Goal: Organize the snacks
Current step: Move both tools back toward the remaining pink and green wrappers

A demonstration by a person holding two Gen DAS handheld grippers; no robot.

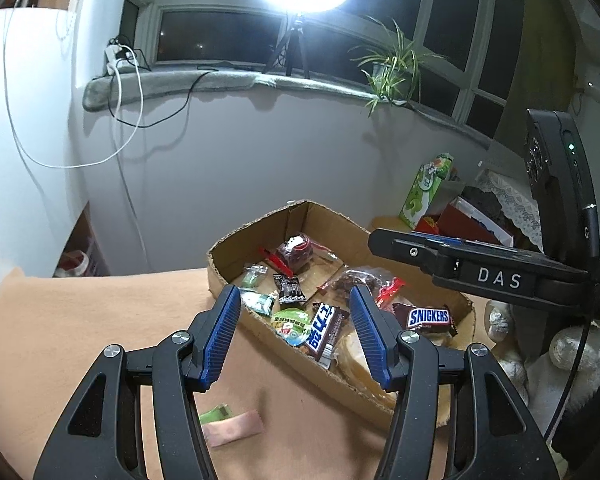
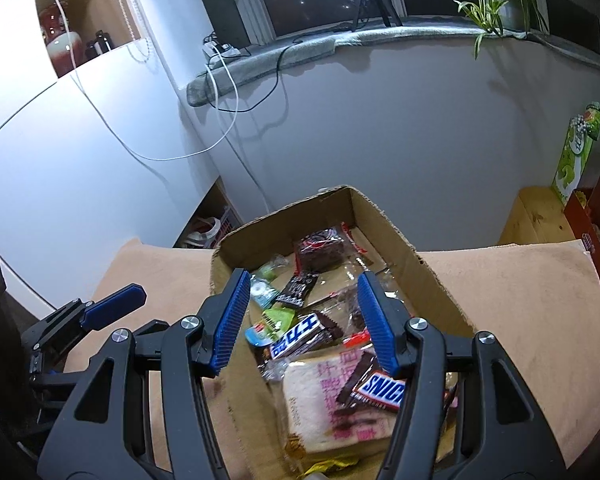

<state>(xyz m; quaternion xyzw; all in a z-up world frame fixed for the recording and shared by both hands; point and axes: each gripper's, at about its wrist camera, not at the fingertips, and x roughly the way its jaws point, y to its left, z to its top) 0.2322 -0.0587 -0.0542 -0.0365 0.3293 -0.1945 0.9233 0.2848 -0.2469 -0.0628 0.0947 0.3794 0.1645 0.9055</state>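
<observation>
Right wrist view: the cardboard box (image 2: 400,240) of snacks runs lengthwise away from both wide-open, empty grippers (image 2: 300,280) (image 1: 294,294); the Snickers bar (image 2: 380,390) lies partly hidden behind a finger.

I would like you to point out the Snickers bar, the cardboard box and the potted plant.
Snickers bar (image 1: 429,317), left wrist view, on the printed logo.
Cardboard box (image 2: 392,236), right wrist view, on the right wall.
Potted plant (image 2: 514,10), right wrist view, on the pot.
</observation>
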